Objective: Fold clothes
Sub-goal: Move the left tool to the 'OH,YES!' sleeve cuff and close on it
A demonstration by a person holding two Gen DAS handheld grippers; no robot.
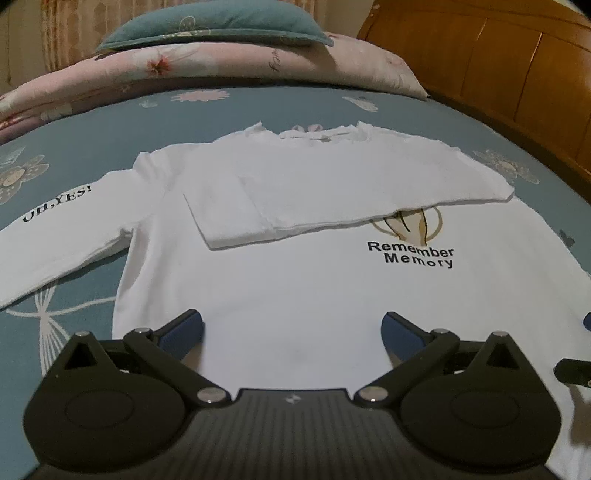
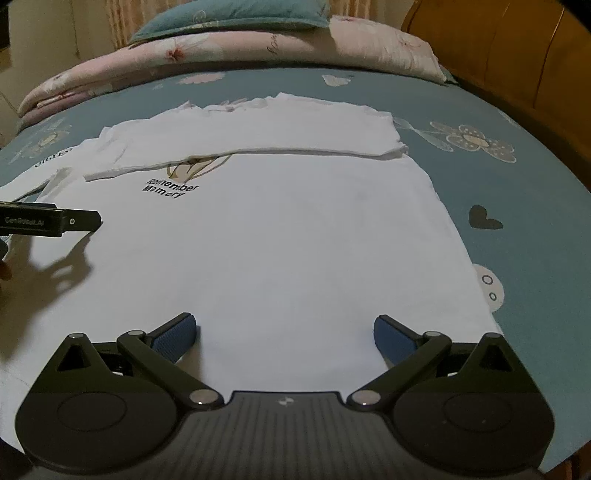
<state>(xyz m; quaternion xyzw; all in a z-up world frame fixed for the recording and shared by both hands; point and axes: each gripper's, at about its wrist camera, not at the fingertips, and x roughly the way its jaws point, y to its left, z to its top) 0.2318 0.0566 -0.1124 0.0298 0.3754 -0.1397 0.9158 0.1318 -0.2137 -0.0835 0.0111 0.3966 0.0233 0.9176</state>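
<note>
Both tongs, left tongs (image 1: 291,328) and right tongs (image 2: 286,332), gaped wide and empty over the near hem of the white shirt (image 2: 280,240) (one sleeve folded across), which stretched lengthwise away from them on the bed (image 2: 517,192).

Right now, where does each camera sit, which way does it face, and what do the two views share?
Left wrist: on the left gripper, angled down at the white shirt; open jaws show.
Right wrist: on the right gripper, over the hem; open jaws show, left gripper at its edge.
Shared: shirt, folded sleeve, bedsheet, pillow.
</note>
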